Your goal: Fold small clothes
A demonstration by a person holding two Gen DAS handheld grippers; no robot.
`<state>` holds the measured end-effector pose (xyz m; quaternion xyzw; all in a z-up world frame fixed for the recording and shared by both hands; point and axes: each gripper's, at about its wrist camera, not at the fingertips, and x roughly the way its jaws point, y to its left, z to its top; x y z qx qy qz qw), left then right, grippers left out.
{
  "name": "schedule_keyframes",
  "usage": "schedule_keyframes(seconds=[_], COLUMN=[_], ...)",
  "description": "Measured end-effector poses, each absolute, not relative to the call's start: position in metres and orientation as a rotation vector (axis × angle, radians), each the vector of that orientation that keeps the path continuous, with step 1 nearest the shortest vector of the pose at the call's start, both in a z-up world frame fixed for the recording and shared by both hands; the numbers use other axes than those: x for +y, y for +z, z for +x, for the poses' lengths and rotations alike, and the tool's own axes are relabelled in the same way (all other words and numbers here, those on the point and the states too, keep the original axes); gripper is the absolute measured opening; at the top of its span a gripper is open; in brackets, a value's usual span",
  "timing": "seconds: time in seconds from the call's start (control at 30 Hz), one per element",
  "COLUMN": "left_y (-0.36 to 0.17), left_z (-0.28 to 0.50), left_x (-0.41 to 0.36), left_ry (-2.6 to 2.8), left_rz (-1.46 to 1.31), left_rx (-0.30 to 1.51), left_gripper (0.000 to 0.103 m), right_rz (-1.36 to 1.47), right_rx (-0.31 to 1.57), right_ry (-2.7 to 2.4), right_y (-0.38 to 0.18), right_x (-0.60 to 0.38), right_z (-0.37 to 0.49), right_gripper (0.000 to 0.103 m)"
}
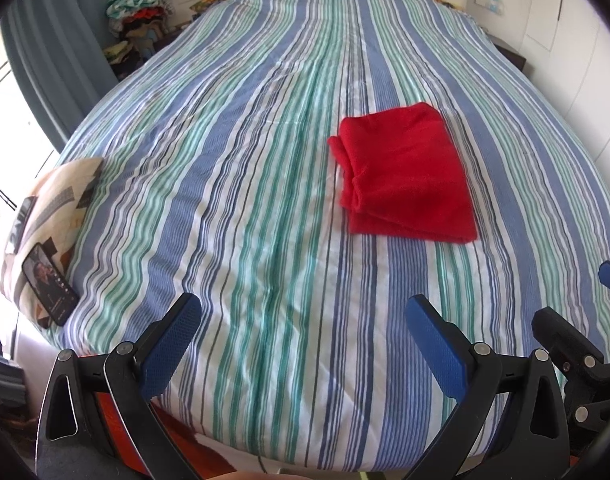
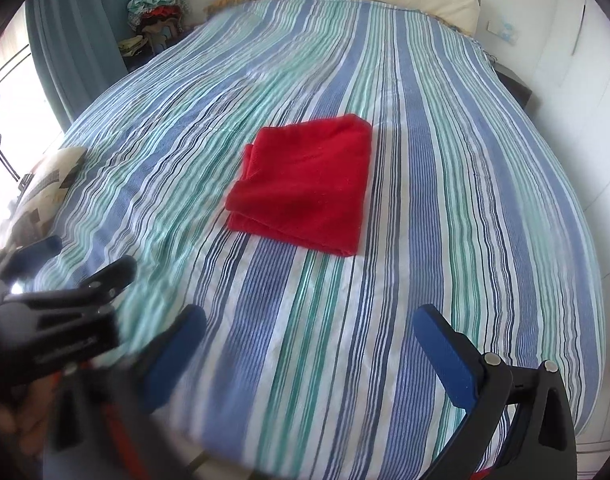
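Red cloth (image 1: 405,176) lies folded into a neat, roughly square packet on the striped bed (image 1: 265,200), a little right of the bed's middle and well apart from both pairs of tongs. From the left tongs (image 1: 305,340) it sits ahead and off to the right; from the right tongs (image 2: 309,344) it sits almost straight ahead, barely left of centre, so the right hand looks the better lined up of the two, though neither is near. Both pairs are spread wide and hold nothing, hovering over the near edge of the bed. The packet's layered open edges show along its left and near sides, with the smooth fold along the far and right sides; its long axis, if it has one, runs roughly away from the tongs. Judging by its tidy shape, the folding appears finished or nearly so.
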<state>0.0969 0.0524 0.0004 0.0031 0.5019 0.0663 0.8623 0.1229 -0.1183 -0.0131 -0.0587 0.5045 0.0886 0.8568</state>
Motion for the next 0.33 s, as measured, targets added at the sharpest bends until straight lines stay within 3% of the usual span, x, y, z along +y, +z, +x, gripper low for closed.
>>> schedule_keyframes(seconds=[0.33], left_y=[0.0002], left_z=[0.0926], left_x=[0.0434], left_ry=[0.158], left_rz=[0.053], left_rx=[1.030], left_gripper=[0.102], right_rz=[-0.112], right_rx=[1.059], right_ry=[0.186], right_y=[-0.0142], right_x=[-0.1201], right_z=[0.1237], right_gripper=[0.102])
